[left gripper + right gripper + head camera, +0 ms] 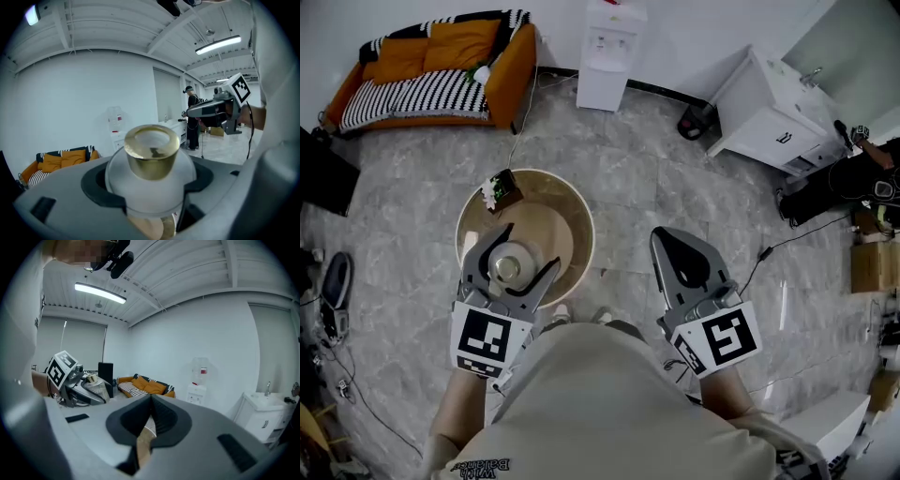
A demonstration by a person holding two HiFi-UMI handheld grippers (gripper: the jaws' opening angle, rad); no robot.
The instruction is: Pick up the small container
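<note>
A round table with a wooden top and a pale rim stands on the grey stone floor just ahead of the person; a small dark and green object sits near its far edge; beyond it are an orange sofa with striped cushions, a white water dispenser against the wall and a white sink cabinet to the right; a thin cable runs across the floor from the table towards the sofa. Another person stands far off by the cabinet. Nothing stands between the grippers and the table.

The left gripper is over the table top; its jaws stand wide and press on both sides of the small container, a frosted white round pot with a gold cap; the pot is upright, seated deep between the jaws with its cap clear above them; whether its base touches the table cannot be told.

The right gripper hangs off to the right of the table, above bare floor, well apart from the pot; its jaws are pressed together with nothing between them.
</note>
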